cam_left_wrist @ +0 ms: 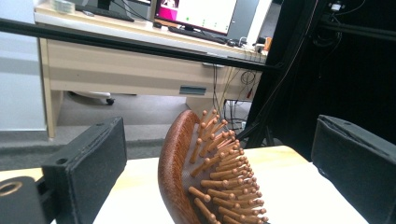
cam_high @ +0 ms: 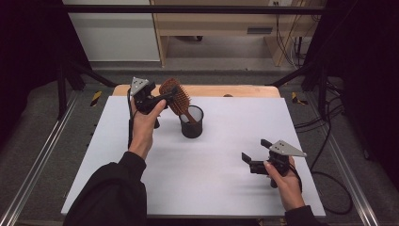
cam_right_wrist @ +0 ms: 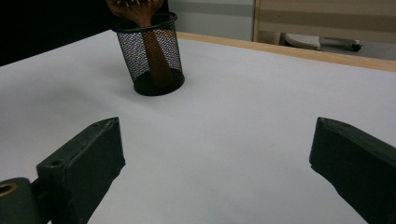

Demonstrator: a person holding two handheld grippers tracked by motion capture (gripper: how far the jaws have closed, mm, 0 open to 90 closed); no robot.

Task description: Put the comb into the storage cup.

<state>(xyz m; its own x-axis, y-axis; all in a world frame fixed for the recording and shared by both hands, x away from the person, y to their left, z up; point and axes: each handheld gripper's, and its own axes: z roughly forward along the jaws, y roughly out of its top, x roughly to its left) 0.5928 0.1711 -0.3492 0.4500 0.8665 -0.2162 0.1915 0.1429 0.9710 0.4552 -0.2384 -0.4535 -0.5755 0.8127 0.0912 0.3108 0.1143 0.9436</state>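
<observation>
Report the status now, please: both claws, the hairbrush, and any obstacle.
Left claw open around hairbrush head. Right claw open, empty. Handle down in mesh cup. No obstacle.

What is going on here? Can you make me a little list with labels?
brush: wooden hairbrush, handle down in the cup, head leaning toward the left gripper
cup: black mesh cup, upright on the white table
left gripper: jaws open, one on each side of the brush head, not closed on it
right gripper: jaws open, holding nothing, over the table apart from the cup
likely next: the left gripper may close on the brush head, or it may have just let go
</observation>
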